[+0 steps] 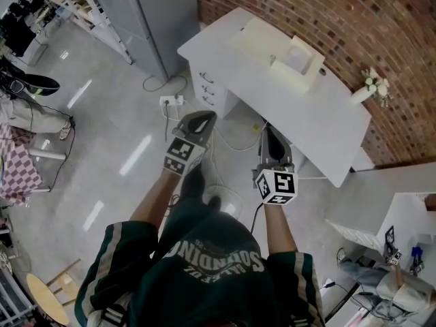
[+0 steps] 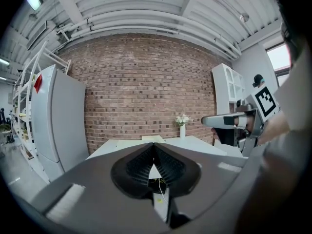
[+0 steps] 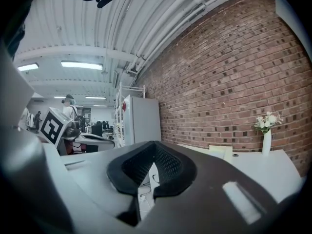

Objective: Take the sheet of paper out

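Two grippers are held out level in front of the person, both clear of the white desk (image 1: 332,118). The left gripper (image 1: 201,118) has its jaws clenched together with nothing between them; in its own view the ribbed pads meet at a point. The right gripper (image 1: 272,133) is likewise clenched and empty, pads closed tip to tip. The two are side by side, apart from each other, above the grey floor (image 1: 122,114) short of the desk's near edge. The desk stands against a brick wall (image 1: 306,5). On it sits a cream printer (image 1: 262,43), near the wall side. The sheet of paper (image 1: 298,52) stands in the printer's tray, a pale rectangle, well apart from both grippers; its exact seating in the tray is too small to tell. A white vase with flowers (image 1: 373,87) stands at the far right end of the desk, near the wall. The desk has drawers (image 1: 206,87) at its left end. A power strip (image 1: 172,101) with trailing cables lies on the floor just left of the drawers. A tall grey refrigerator (image 2: 56,116) stands left of the desk.
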A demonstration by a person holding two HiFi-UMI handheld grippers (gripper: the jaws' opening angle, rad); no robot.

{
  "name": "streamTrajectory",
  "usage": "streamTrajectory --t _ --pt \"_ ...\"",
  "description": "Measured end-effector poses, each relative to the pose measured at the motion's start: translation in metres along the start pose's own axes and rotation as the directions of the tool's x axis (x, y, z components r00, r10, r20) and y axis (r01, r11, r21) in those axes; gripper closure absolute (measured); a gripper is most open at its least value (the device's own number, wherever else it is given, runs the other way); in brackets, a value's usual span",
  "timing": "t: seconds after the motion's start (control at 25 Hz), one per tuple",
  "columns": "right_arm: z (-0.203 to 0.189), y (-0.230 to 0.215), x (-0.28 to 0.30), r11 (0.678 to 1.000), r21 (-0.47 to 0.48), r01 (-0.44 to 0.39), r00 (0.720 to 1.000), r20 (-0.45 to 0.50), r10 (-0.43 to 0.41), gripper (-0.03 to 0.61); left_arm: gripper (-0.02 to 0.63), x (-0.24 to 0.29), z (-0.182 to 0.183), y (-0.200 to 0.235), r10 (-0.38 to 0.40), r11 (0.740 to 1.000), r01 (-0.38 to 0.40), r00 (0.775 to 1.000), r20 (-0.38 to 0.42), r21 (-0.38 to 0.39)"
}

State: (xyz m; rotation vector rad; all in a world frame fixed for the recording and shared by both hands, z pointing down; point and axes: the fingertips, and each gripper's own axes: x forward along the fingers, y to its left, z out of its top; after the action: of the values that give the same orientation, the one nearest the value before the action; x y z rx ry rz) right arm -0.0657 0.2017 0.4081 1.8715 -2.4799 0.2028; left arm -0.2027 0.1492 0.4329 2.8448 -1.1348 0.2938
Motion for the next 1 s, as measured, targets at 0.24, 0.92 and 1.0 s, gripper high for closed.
streamTrajectory --t 0.24,0.92,1.0 --pt "0.007 -0.02 0.034 0.999 -0.001 0.035 0.999 0.006 -0.035 0.578 0.603 0.04 0.006 0.021 -0.04 0.999 0.04 0.999 0.006 0.003" --pt "0.024 -0.051 0.174 0.991 0.008 0.132 0.991 -0.026 -0.132 0.578 0.603 0.146 0.019 0.123 -0.164 0.986 0.164 0.986 -0.02 0.0" --pt "0.026 -0.05 0.189 0.99 0.007 0.14 0.99 -0.03 -0.14 0.578 0.603 0.154 0.02 0.136 -0.175 0.984 0.176 0.984 -0.024 0.001"
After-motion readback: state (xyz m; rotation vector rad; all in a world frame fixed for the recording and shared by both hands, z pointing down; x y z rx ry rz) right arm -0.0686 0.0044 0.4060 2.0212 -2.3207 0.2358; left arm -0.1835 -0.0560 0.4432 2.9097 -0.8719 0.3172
